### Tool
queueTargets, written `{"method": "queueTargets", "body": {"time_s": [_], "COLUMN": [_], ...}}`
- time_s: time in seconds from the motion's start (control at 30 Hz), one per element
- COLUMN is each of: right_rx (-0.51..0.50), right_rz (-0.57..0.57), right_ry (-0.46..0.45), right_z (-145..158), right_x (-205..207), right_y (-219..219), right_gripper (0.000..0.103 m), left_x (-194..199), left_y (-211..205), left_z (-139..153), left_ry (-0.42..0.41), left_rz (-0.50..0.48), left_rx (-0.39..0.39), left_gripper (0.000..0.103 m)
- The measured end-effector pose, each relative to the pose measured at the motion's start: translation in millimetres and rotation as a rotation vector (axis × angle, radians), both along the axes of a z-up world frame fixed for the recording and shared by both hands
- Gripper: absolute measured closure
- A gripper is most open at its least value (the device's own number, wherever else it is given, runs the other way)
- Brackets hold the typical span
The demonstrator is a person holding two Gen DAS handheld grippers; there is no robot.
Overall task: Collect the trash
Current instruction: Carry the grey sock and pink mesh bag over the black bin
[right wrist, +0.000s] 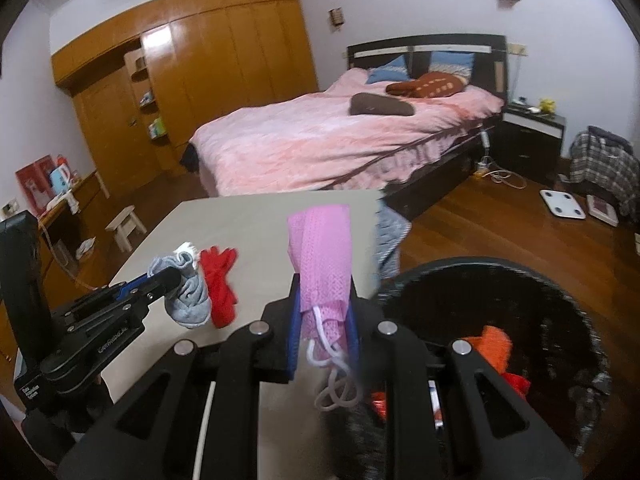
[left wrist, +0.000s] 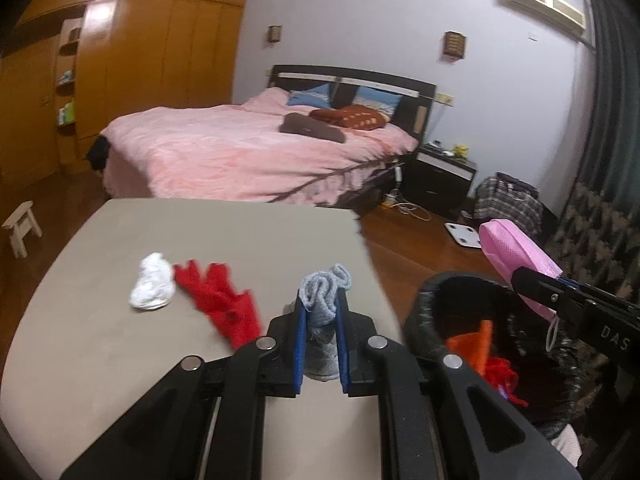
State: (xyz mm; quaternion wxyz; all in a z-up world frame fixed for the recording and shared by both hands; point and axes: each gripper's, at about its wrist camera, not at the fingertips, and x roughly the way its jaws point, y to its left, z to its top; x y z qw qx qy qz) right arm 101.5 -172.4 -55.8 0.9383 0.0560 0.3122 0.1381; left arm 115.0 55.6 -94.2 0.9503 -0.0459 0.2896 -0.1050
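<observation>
Item 1, my left claw [left wrist: 322,316]: pads pinched on a grey sock [left wrist: 326,292], lifted clear of the counter [left wrist: 224,236]. The right wrist view shows this from the side, the sock [right wrist: 190,292] hanging bunched from the tips, which the left view foreshortens.

Item 2, my right claw [right wrist: 324,304]: pads pinched on a folded pink face mask [right wrist: 322,256], its white ear loops dangling below the pads. The left wrist view shows the same mask [left wrist: 516,256] held over the near rim of the bin.

Item 3, black-lined bin [left wrist: 424,308]: stands just off the counter's right edge. Orange and red scraps lie inside; the right view shows more of the interior [right wrist: 560,320].

Item 4, left on the counter: a white crumpled sock [left wrist: 152,286] touching a red glove [left wrist: 224,300]. In the right view the grey sock hides most of the white one.

Item 5, surroundings: pink-covered bed [left wrist: 240,148], wooden wardrobe [left wrist: 160,60], small stool [left wrist: 22,228], bathroom scale [left wrist: 464,234] on the floor. Only the right view shows the side desk with a kettle [right wrist: 60,180].
</observation>
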Motion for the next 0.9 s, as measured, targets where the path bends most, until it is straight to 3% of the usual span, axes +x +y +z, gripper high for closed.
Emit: {"method": "queueTargets", "body": {"time_s": [0.43, 0.9], "right_rx": [-0.014, -0.028], "right_rz": [-0.197, -0.331], "right_ry": [0.005, 0.067], "right_z": [-9, -43], "right_x": [-24, -29], "right_y": [-92, -151], "right_gripper": [0.083, 0.083], "left_x": [-2, 23], "left_y": [-103, -185], "left_z": [17, -9], "left_ry": [-0.035, 0.021], "left_rz": [-0.219, -0.380], "left_rx": [-0.021, -0.032], "left_gripper": [0.090, 0.090]}}
